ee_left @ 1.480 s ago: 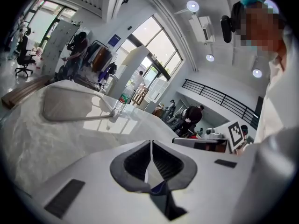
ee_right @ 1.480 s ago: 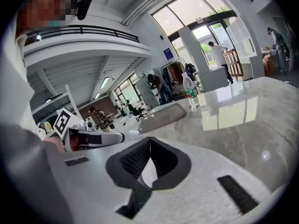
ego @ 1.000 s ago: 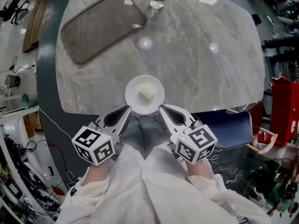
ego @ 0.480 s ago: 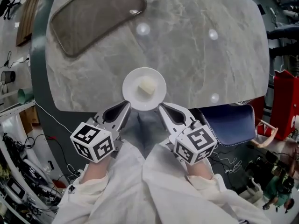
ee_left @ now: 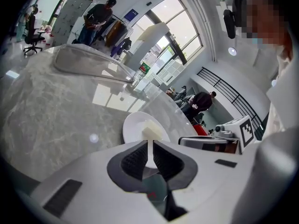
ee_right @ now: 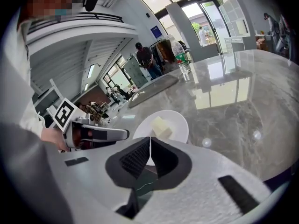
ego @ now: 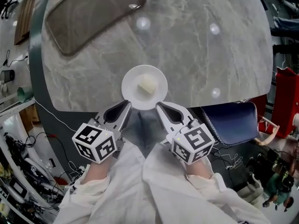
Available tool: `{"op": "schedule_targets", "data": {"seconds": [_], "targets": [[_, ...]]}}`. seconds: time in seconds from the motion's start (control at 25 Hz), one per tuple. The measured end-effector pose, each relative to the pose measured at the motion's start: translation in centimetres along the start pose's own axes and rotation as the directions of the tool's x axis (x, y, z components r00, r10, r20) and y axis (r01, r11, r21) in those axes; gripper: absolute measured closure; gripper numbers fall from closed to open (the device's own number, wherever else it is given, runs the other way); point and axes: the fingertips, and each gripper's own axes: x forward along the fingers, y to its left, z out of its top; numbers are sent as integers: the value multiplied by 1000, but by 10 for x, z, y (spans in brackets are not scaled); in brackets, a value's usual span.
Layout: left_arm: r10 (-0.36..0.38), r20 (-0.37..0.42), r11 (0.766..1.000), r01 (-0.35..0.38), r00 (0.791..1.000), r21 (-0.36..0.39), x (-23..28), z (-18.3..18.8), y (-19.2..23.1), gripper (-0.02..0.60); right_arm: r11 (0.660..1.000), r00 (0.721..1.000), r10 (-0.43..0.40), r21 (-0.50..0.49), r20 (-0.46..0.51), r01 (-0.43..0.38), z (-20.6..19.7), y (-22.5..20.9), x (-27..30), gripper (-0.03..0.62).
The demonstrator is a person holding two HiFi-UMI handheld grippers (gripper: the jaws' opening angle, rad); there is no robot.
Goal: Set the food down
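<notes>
1. Well beyond the plate (ego: 132, 78) and to its left, a dark tray (ego: 88, 17) lies on the marble counter (ego: 201, 55). It is well apart from the plate and poses little risk unless the plate is pushed far forward.
2. At the plate's near-left rim, the left gripper (ego: 127, 107) has its fingers closed on the thin white edge. The bite is narrow. If this side lets go before the plate bears fully on the counter, the plate would likely tip that way.
3. On the middle of the plate sits the food (ego: 146, 86), a pale loose block with nothing holding it. The plate hangs over the counter's near edge, its near rim out past the stone. Whether its base touches the counter I cannot tell. A tilted or abrupt landing could slide the block toward the rim or off it.
4. At the plate's near-right rim, the right gripper (ego: 161, 107) likewise grips the edge between closed fingers. Uneven lowering between the two grippers would twist the plate. Releasing this close to the edge could leave it overhanging, and it might fall toward the person's lap.
5. To the right of the plate and below the counter edge, a blue chair (ego: 231, 125) stands apart from the right gripper. A wide withdrawal might brush it.
</notes>
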Motion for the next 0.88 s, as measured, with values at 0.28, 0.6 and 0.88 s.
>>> {"op": "schedule_targets", "data": {"seconds": [0.28,0.6,0.88], "targets": [[30,-8,999,-30,1000,-20,-1,-6,5,555,1000,1000,5,18,-17,-4,-3,-4,5,591],[65,-16,997,-66,998,-38,0,-9,13,552,998,999,-5,64,-34,7,-10,-7,8,589],[75,-31,995,-76,997,-66,1,-15,17,492,995,999,-18,95,-36,22,-13,-14,5,589]]}}
